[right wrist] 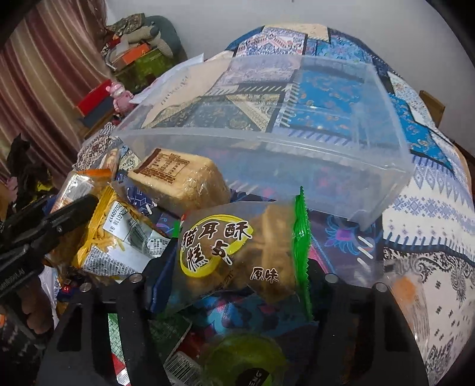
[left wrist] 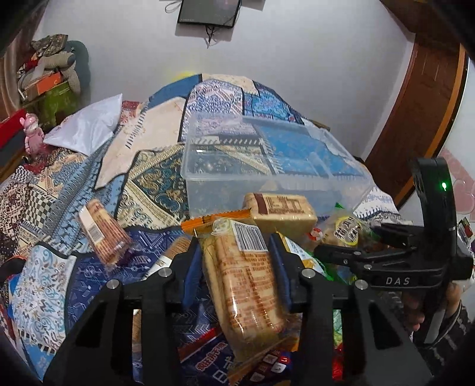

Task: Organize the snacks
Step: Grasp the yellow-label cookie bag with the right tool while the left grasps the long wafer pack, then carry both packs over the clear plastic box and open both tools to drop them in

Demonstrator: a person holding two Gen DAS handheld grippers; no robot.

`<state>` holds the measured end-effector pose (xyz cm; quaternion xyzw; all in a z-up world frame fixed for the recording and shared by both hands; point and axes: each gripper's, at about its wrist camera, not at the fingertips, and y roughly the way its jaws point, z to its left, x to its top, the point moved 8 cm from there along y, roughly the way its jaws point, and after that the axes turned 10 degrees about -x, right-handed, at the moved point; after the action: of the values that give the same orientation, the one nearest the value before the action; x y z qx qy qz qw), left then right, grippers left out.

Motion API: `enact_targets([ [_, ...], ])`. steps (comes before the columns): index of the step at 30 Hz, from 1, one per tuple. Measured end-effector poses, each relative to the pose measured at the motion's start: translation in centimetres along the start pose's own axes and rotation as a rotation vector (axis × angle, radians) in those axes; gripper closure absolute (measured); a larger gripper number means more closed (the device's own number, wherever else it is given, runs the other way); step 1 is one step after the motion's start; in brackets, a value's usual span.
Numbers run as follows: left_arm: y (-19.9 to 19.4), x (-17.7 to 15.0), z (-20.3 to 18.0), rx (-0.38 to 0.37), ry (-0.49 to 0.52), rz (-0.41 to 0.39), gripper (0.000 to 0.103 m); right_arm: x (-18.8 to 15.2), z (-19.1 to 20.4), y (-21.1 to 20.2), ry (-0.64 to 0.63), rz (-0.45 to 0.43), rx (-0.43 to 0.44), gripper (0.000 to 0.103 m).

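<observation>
Left tool [left wrist: 236,261] is clamped on a clear-wrapped biscuit pack [left wrist: 246,285] with orange end seals. Blue pads press both long sides, barcode end pointing away from the camera, and the pack is lifted above the pile.

Right tool [right wrist: 234,276] is gripping a snack bag [right wrist: 237,252] with a yellow oval label and a green crimped edge. The left pad is visibly against the bag; the right finger is hidden behind the wrapper. In the left view, the right tool [left wrist: 350,252] sits just right of the left one, its tip in the pile.

Pile under and between the tools: a tan cake block [right wrist: 178,178] with a brown nutrition label, just in front of the bin, and a yellow noodle-type pack [right wrist: 118,237] beside the left tool [right wrist: 59,219]. A separate biscuit sleeve [left wrist: 102,234] lies off to the left on the cloth.

Clear plastic bin [left wrist: 267,166] is just beyond the pile, open side up, with nothing visible inside. Everything sits on a table under a blue patchwork cloth [left wrist: 154,178]. White bag [left wrist: 89,124] at far left. Wall-mounted screen [left wrist: 207,12] above.
</observation>
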<state>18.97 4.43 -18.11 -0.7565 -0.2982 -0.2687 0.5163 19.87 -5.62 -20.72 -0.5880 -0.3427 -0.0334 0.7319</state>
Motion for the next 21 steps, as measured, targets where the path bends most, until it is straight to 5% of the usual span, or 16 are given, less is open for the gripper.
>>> enact_targets([
  [21, -1.8, 9.8, -1.5, -0.016, 0.056, -0.134, 0.06, 6.2, -2.5, -9.1, 0.077, -0.273, -0.049, 0.04],
])
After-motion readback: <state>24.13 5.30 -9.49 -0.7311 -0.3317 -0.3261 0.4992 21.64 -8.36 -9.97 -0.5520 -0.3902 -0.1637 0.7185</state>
